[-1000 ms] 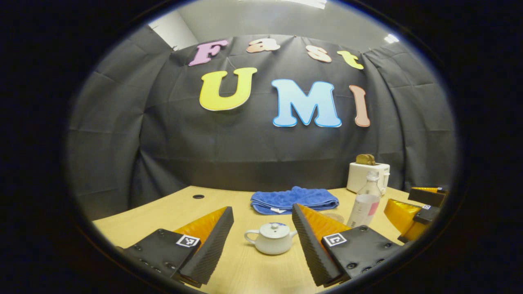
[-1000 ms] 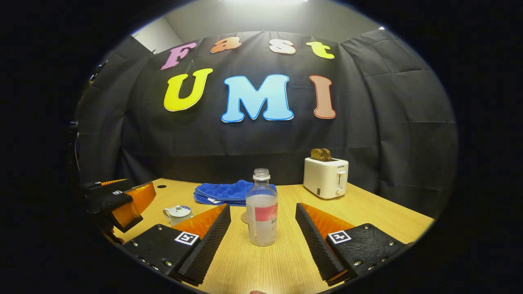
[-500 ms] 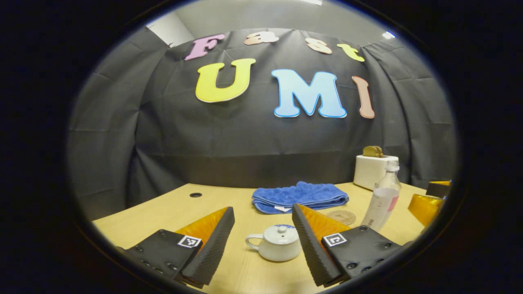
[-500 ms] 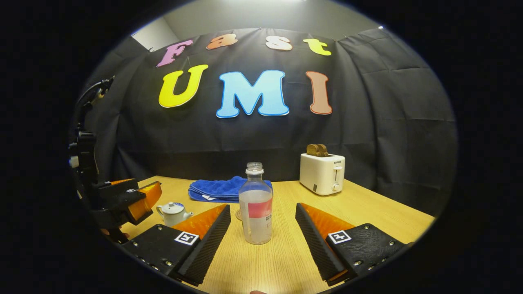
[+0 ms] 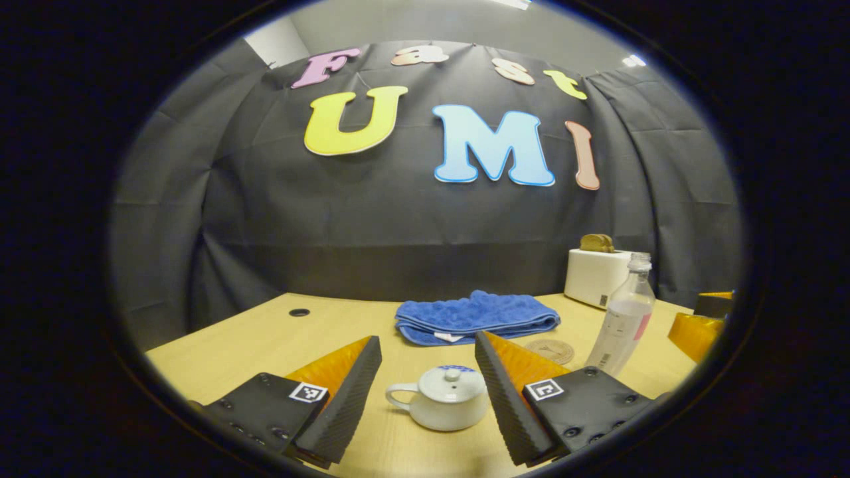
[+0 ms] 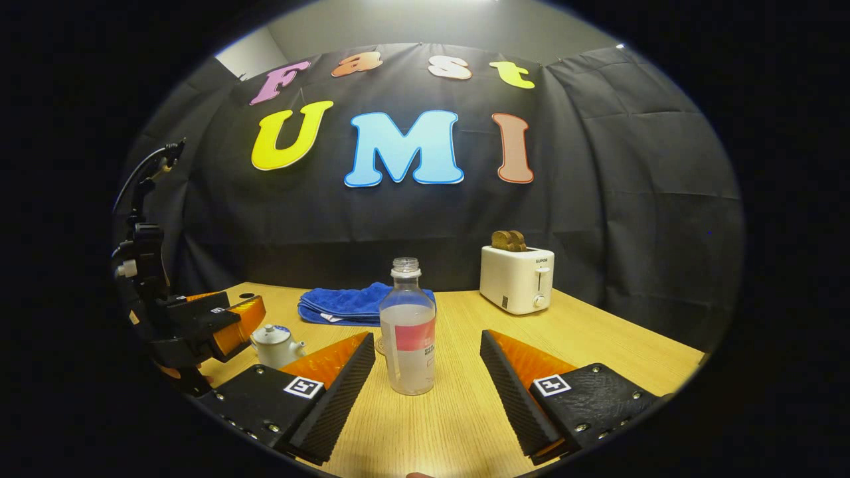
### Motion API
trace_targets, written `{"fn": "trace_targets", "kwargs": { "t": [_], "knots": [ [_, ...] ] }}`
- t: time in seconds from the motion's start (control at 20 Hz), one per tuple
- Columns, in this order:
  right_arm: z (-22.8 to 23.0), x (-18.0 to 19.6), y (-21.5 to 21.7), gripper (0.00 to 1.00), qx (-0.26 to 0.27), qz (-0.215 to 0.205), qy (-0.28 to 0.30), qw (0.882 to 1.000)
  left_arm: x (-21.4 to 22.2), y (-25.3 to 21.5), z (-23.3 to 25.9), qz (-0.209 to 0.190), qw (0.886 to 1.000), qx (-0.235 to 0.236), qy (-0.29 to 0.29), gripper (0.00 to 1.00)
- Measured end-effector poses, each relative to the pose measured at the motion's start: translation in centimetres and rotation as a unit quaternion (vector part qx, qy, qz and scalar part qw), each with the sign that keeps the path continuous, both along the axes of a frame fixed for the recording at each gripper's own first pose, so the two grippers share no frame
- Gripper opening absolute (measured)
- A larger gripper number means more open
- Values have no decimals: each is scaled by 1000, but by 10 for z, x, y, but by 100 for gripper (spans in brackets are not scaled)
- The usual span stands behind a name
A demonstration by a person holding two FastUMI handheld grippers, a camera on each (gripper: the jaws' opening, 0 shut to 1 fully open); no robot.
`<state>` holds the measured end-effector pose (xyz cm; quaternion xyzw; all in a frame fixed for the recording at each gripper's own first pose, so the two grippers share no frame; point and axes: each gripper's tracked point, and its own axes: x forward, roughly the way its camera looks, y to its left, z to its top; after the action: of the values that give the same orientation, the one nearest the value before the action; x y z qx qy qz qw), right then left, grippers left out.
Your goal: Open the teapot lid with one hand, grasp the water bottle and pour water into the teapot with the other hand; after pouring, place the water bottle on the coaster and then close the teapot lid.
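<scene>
**Two open grippers, two targets lined up, nothing gripped yet**

Two approaches are in hand here, as I judge it: my left gripper (image 5: pixel 425 382) is lining up on the teapot (image 5: pixel 443 407), my right gripper (image 6: pixel 428 372) on the water bottle (image 6: pixel 408 332). Both sets of fingers stand wide apart and touch nothing.

In the left gripper view the teapot sits on the table (image 5: pixel 265 338) near me, between the fingers and a little toward the right one, its lid (image 5: pixel 446 384) on and its handle pointing left. To do this well I would come down over the small knob on the lid, centre it between the fingers, and close on the knob alone, since a pinch on the domed lid would likely slip. Lifting straight up should keep the pot from dragging.

In the right gripper view the bottle stands upright between the fingers, nearer the left one, so I would shift left before closing, then grip at the labelled band, low enough for control when tipping. It has no cap that I can see.

The pot looks like smooth glazed ceramic, squat and round. The bottle is clear plastic, shouldered, part filled. The coaster (image 5: pixel 549 350), a flat round disc, lies beyond the teapot, left of the bottle. Far off are a folded blue towel (image 5: pixel 475 317), soft and nubbly, and a boxy white toaster (image 6: pixel 516 279) holding bread.
</scene>
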<state>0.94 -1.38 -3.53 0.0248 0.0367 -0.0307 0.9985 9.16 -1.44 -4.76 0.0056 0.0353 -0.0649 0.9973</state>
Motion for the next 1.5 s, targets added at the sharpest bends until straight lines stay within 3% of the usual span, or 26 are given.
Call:
{"fn": "trace_targets", "kwargs": {
  "t": [0.35,0.5,0.75,0.95,1.05,1.1,1.2,1.3,1.35,1.5],
  "knots": [
    [-11,5,0,99,-1,-2,11,1000,18,-7,-20,-4,1000,11,20,89],
    [-20,6,-2,99,2,-6,18,1000,24,-14,-22,-6,999,24,25,74],
    [-31,7,-5,99,4,-5,33,999,31,-23,-35,-11,998,35,44,75],
    [-33,8,-8,99,3,-7,34,999,30,-13,-37,7,998,37,44,63],
    [-34,9,-12,99,2,-10,36,999,34,-14,-38,5,998,38,45,39],
    [-36,8,-14,99,3,-12,37,999,32,-18,-35,4,999,36,41,39],
    [-35,9,-16,99,7,-13,36,999,35,-16,-38,7,998,44,46,17],
    [-35,9,-15,99,12,-13,34,999,38,-18,-35,3,998,38,41,22],
    [-35,9,-14,99,12,-12,35,999,36,-19,-35,2,998,38,42,12],
    [-39,10,-10,99,10,-6,39,999,36,-18,-34,-2,998,41,41,11]
  ]
}}
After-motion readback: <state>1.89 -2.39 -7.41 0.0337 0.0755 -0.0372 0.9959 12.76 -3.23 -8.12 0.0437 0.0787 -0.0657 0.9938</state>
